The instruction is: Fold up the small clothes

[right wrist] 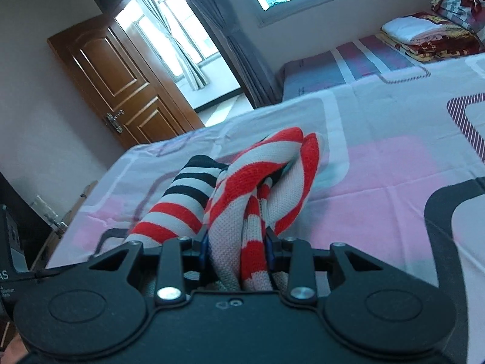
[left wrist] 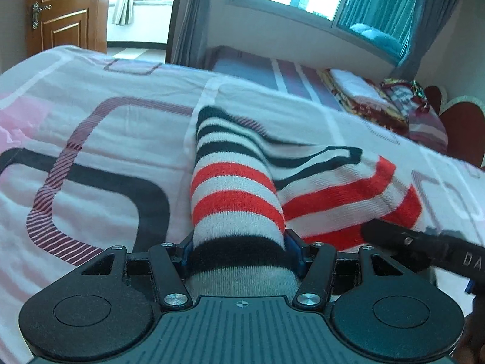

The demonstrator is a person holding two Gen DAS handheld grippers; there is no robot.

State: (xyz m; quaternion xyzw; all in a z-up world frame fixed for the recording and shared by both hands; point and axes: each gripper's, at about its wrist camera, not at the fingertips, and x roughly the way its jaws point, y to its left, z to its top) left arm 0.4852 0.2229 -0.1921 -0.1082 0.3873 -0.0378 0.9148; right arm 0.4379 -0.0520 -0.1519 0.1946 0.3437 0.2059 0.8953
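A knit garment with red, white and black stripes lies on the bed sheet. My left gripper is shut on one tube-like sleeve end of it, and the sleeve stretches away over the sheet. The rest of the garment spreads to the right, where the black body of my right gripper reaches in. In the right wrist view my right gripper is shut on a bunched part of the same garment. The fabric rises in folds in front of the jaws.
The pink and white sheet with dark rounded rectangles covers the whole bed. Folded blankets are stacked on a second, striped bed beyond it. A wooden door stands open at the back left, under windows with grey curtains.
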